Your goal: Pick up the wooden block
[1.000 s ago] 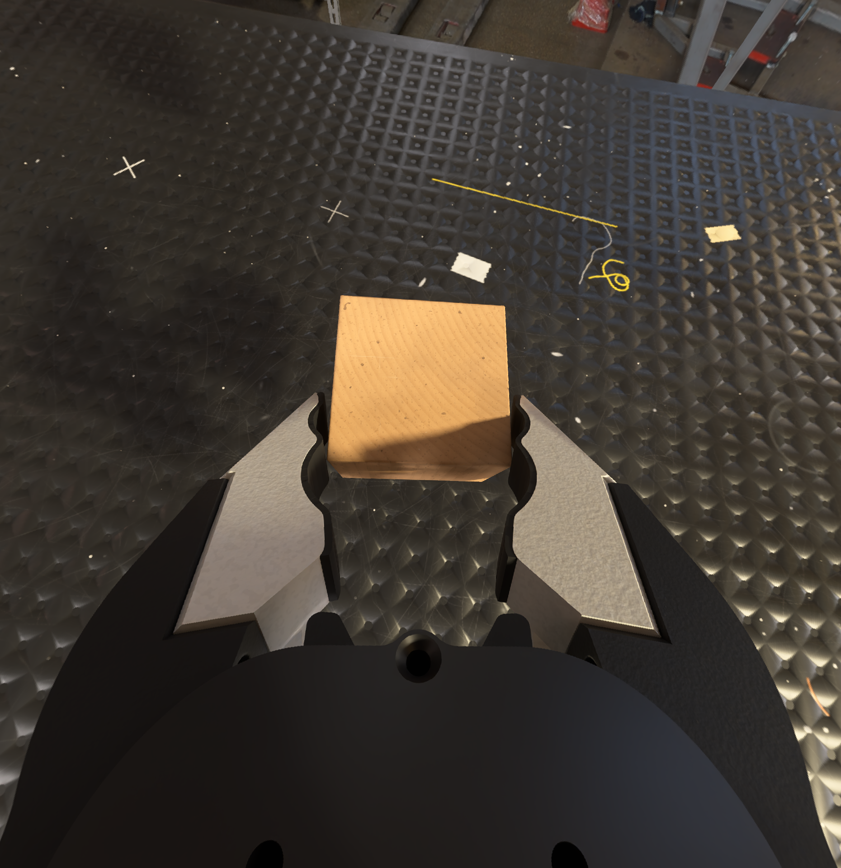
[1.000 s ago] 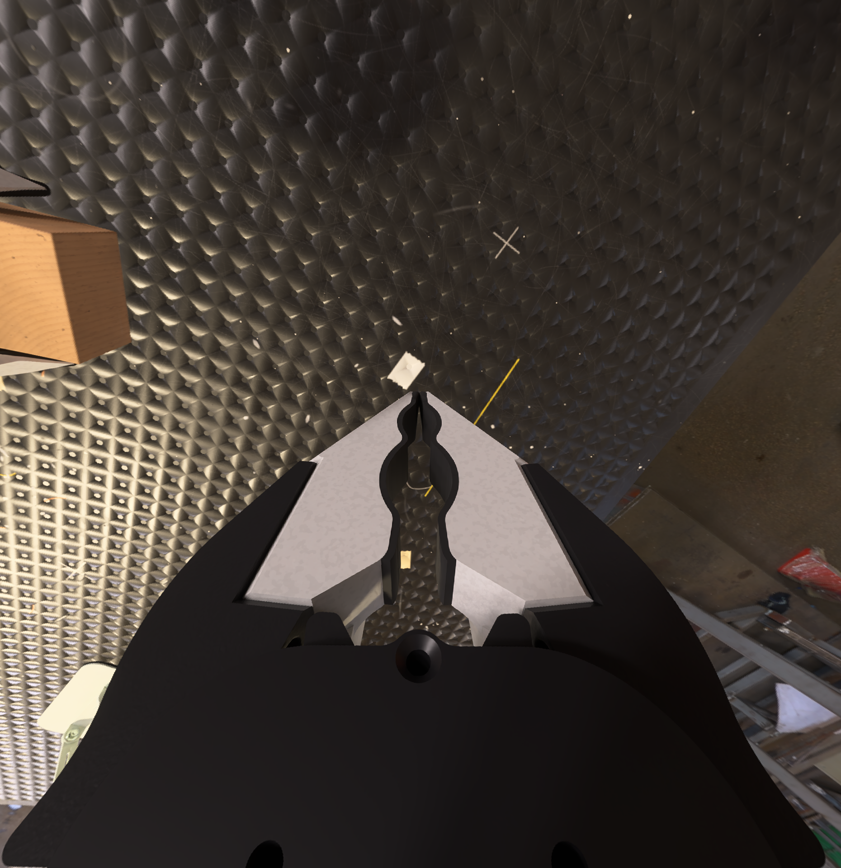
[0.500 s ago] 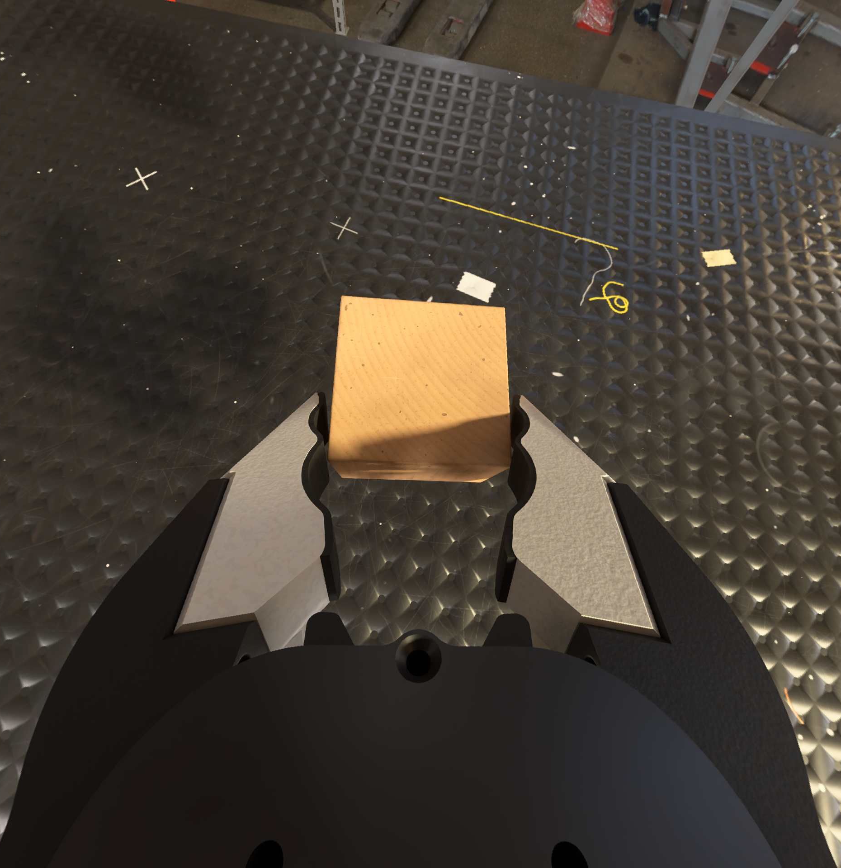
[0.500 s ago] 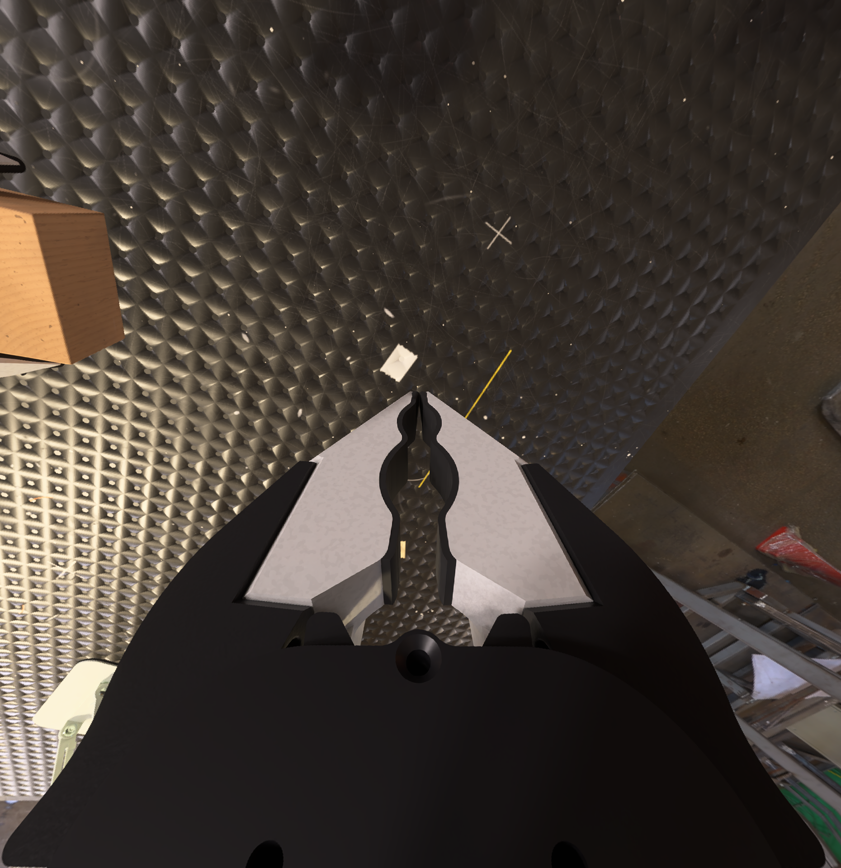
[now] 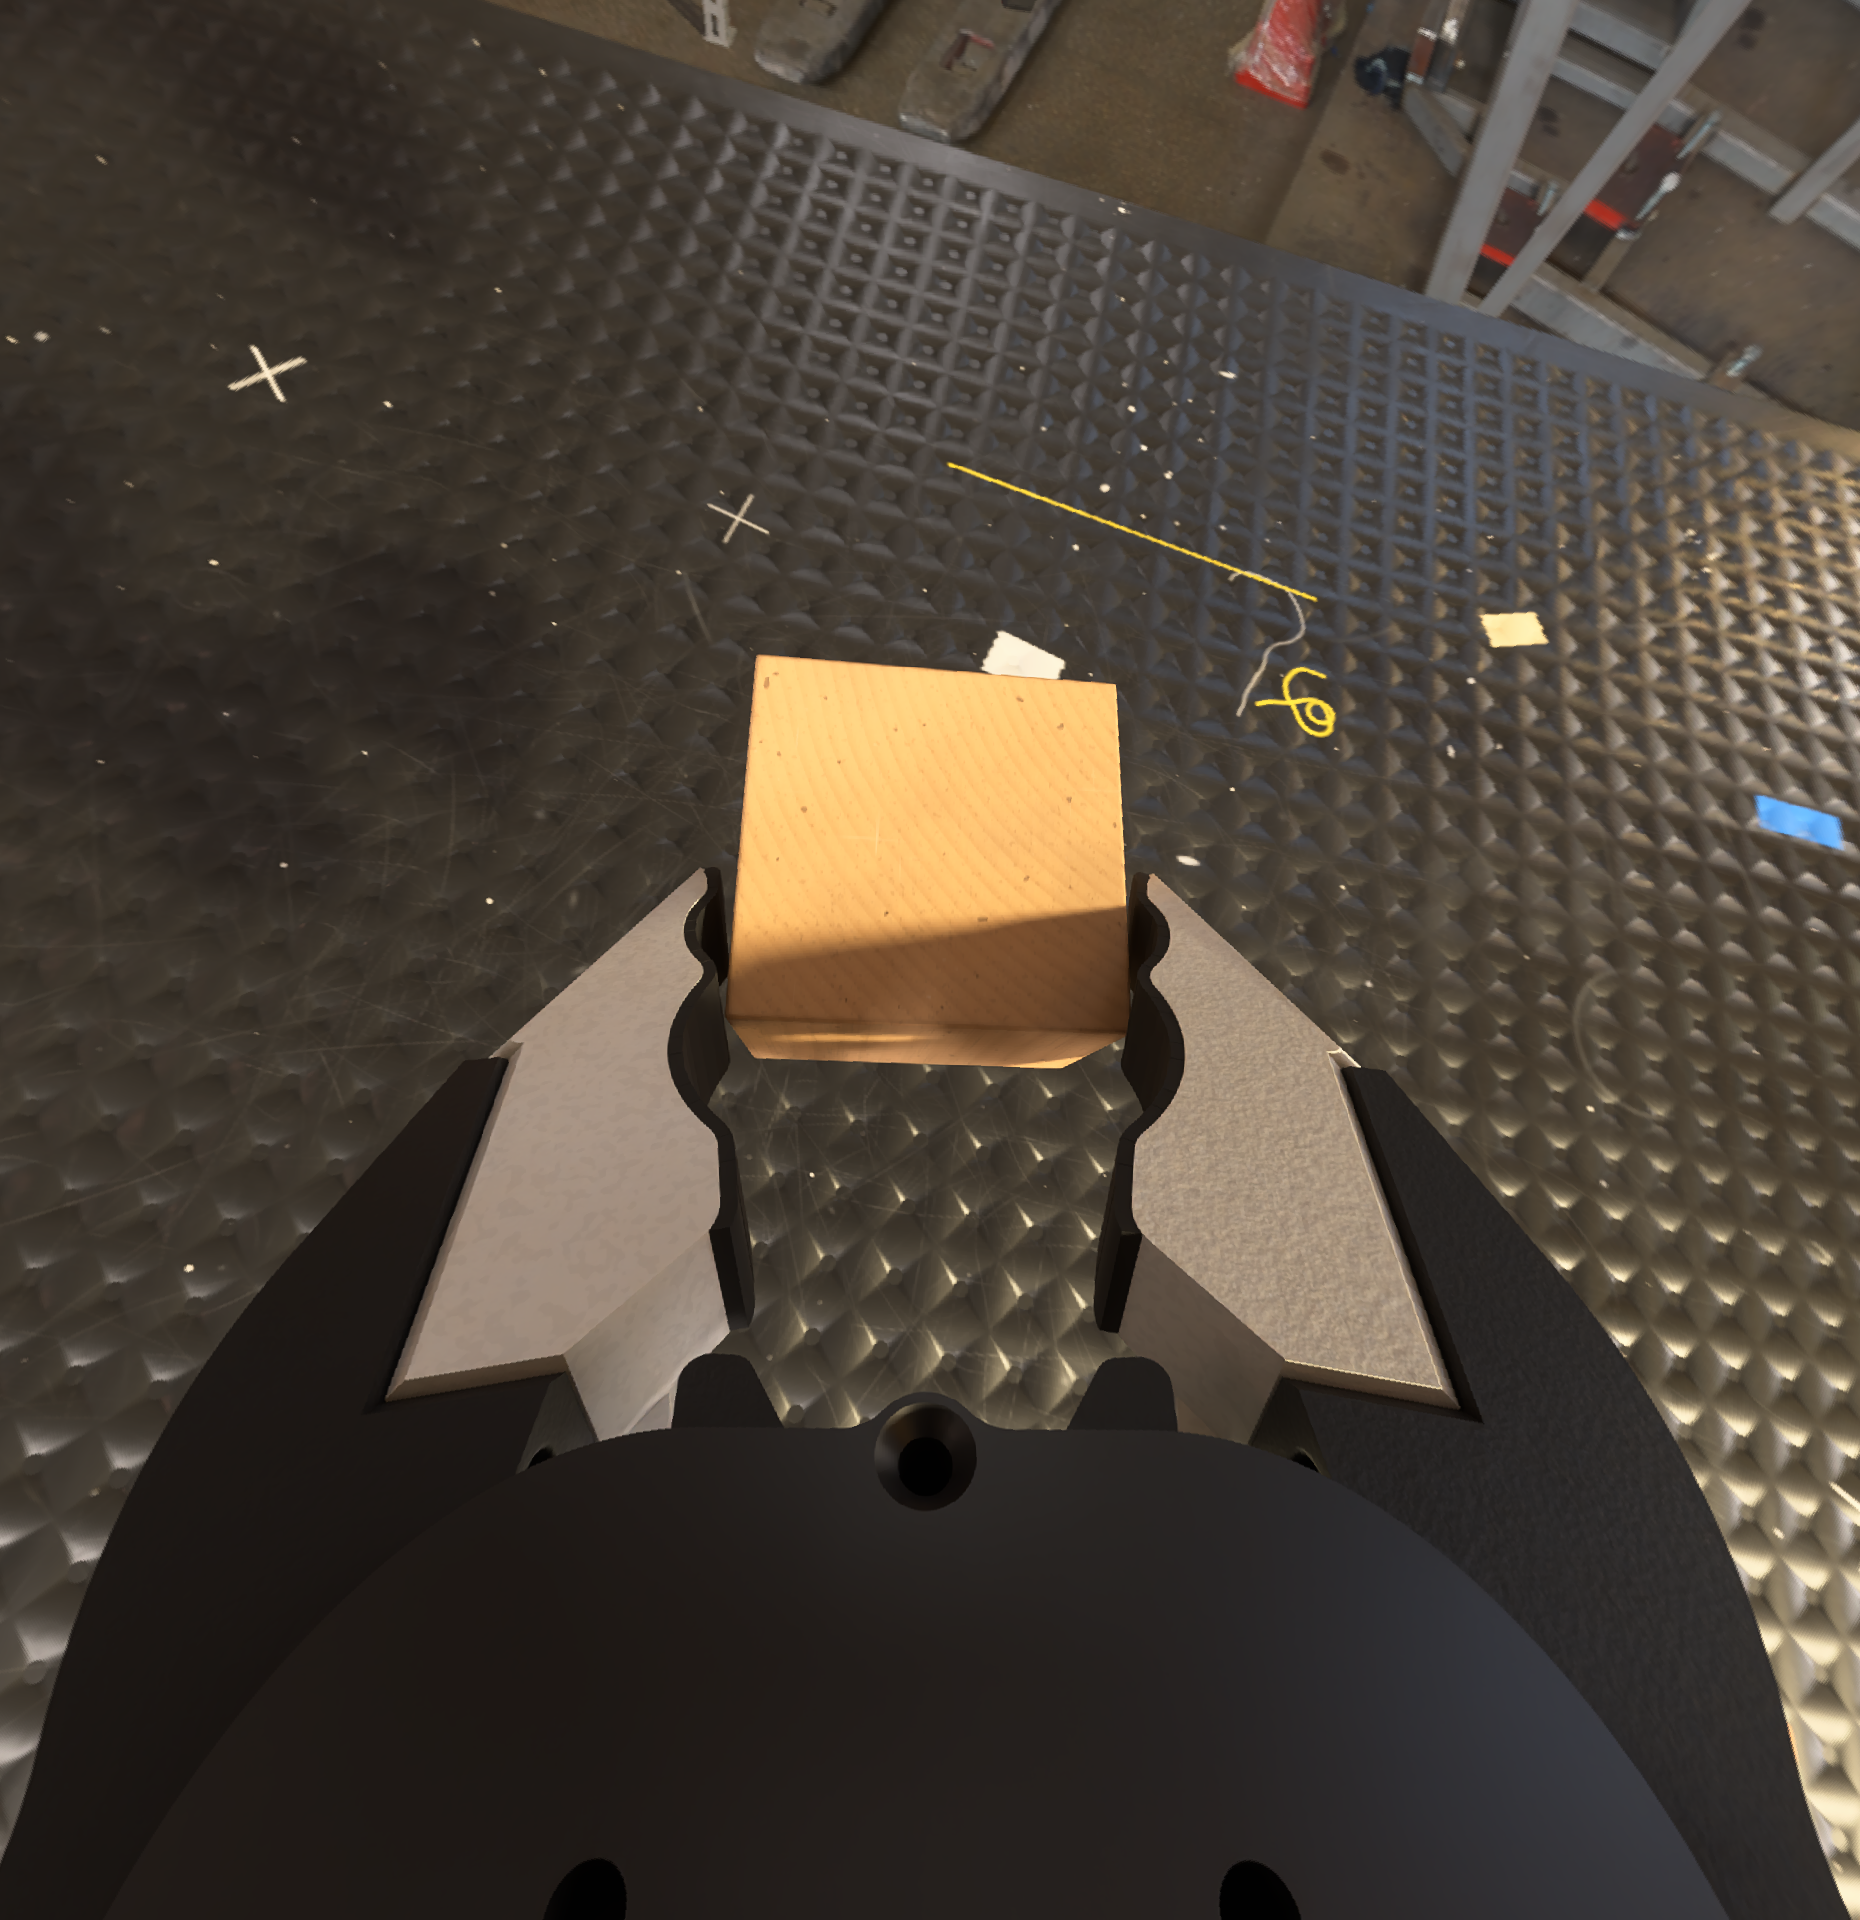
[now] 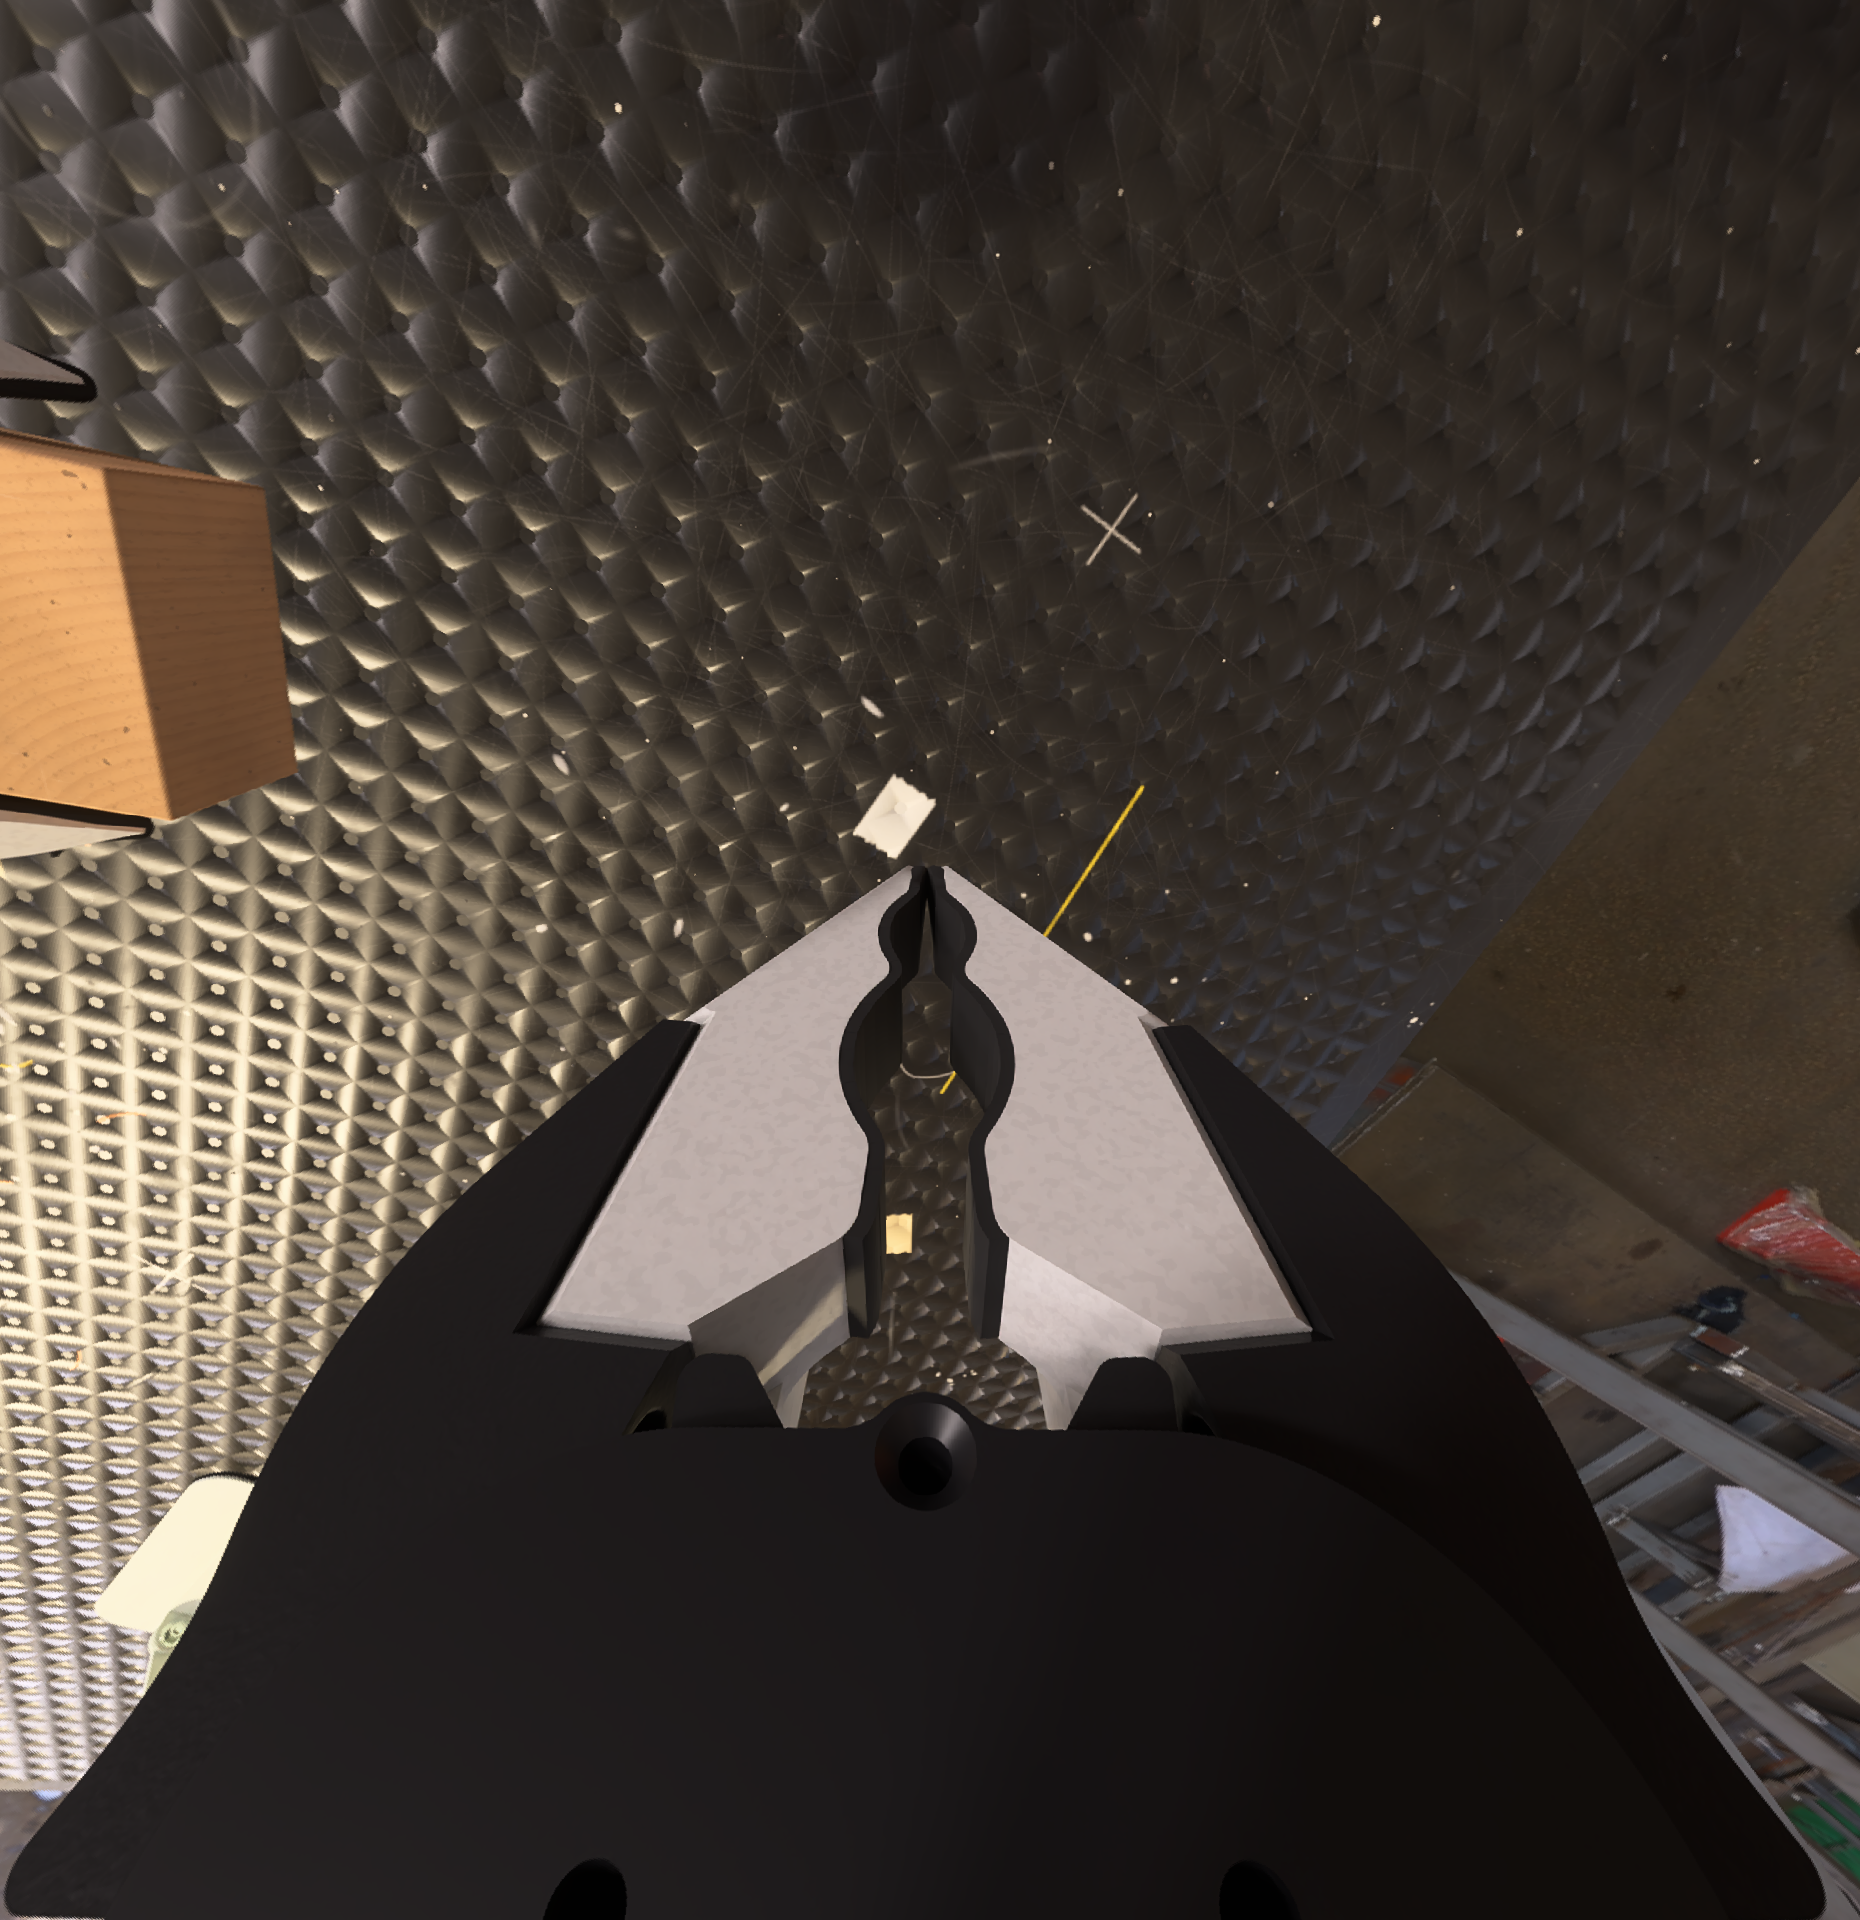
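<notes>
Matt grained wooden block [image 5: 926, 831]; studded metal table [image 5: 386, 727].

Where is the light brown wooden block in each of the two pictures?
Left wrist view: the light brown wooden block sits in the middle, clamped between the left gripper fingers.
Right wrist view: the block is at the left edge, partly cut off, far from the shut right gripper.
Shared landmark: the small white paper scrap on the dark studded metal table, just beyond the block in the left wrist view.
</notes>
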